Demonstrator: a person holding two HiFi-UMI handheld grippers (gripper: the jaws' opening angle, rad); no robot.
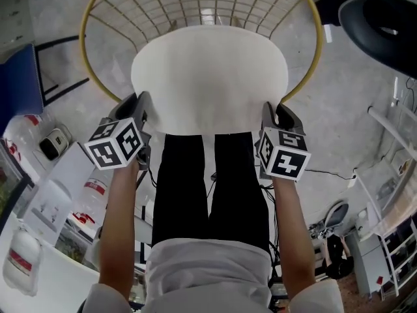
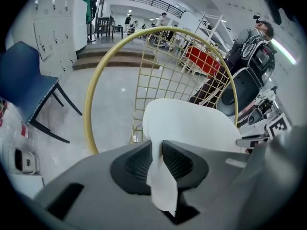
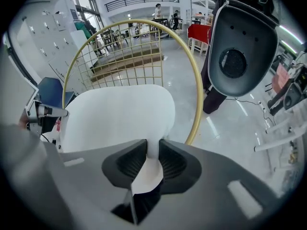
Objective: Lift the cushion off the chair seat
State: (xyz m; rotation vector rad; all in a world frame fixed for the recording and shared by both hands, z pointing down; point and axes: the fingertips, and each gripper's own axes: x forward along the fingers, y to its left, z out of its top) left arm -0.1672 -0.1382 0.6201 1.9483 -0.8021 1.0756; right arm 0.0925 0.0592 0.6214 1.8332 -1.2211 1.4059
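GRIP: your left gripper (image 1: 139, 107) and right gripper (image 1: 270, 113) each clamp the white cushion (image 1: 208, 77) edge nearest them | WHY: twin holds likely lift it level off the chair (image 1: 317, 51).

A big, bright work hall. In the left gripper view: lockers (image 2: 50, 35) at ten o'clock, steps (image 2: 117, 57) at twelve, a shelf rack (image 2: 211, 25) at one.
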